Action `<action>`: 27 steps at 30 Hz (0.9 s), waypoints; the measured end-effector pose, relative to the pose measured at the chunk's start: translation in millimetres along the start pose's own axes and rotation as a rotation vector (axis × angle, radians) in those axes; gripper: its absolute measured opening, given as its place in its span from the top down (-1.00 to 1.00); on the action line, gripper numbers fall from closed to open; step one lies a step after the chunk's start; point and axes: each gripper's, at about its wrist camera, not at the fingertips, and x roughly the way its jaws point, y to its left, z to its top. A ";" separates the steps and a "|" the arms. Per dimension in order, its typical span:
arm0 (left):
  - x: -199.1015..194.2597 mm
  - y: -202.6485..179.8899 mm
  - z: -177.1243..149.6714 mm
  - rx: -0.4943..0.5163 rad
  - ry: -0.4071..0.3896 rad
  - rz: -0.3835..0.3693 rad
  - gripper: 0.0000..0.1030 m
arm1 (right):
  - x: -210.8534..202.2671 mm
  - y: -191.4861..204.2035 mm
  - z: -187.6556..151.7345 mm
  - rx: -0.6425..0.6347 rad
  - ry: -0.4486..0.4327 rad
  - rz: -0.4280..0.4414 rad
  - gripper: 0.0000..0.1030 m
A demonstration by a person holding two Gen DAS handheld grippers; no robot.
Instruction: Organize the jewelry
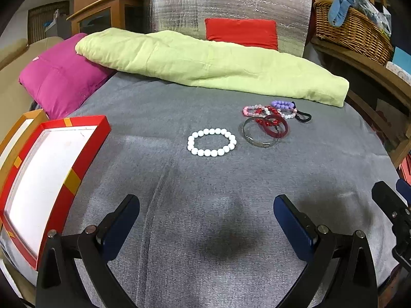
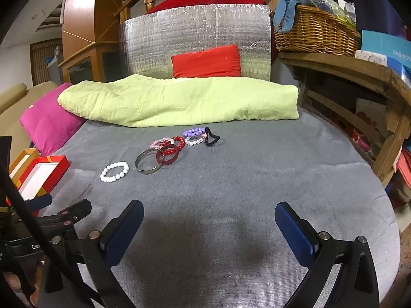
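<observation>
A white bead bracelet [image 1: 212, 142] lies alone on the grey cloth; it also shows in the right wrist view [image 2: 114, 171]. To its right lies a pile: a metal bangle [image 1: 259, 134], a dark red bangle [image 1: 274, 128], red, pink and purple bead bracelets [image 1: 282, 104] and a black hair tie [image 1: 303, 116]. The pile shows in the right wrist view [image 2: 169, 151]. An open red box [image 1: 84, 151] with a white inside sits at the left. My left gripper [image 1: 205, 215] is open and empty, short of the bracelet. My right gripper [image 2: 209, 220] is open and empty.
A lime green folded blanket [image 1: 205, 64] lies across the back, a magenta pillow [image 1: 59, 82] at back left, a red cushion [image 1: 241, 32] against a silver foil panel. A wicker basket [image 2: 316, 30] stands on a wooden shelf at right. The right gripper [image 1: 395, 210] shows at the left view's edge.
</observation>
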 end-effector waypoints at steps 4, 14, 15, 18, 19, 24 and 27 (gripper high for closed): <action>2.7 7.1 1.9 -0.029 0.007 -0.005 -1.00 | 3.8 -2.3 -0.6 0.018 0.021 0.021 -0.93; 4.7 17.2 10.6 -0.087 0.009 -0.045 -1.00 | 49.6 -8.3 14.6 0.094 0.201 0.117 -0.33; 5.1 17.3 10.8 -0.089 0.012 -0.049 -1.00 | 56.9 -6.9 19.7 0.093 0.216 0.124 -0.33; 5.6 17.2 11.6 -0.094 0.019 -0.063 -1.00 | 85.4 -6.4 41.4 0.118 0.260 0.163 -0.32; 5.2 17.8 12.2 -0.096 0.018 -0.064 -1.00 | 97.5 -9.3 51.5 0.144 0.270 0.173 -0.31; 4.5 20.1 16.2 -0.107 0.011 -0.080 -1.00 | 148.2 -20.5 91.4 0.210 0.328 0.157 0.17; 5.8 20.8 18.3 -0.112 0.015 -0.093 -1.00 | 179.4 -22.4 107.0 0.231 0.378 0.138 0.35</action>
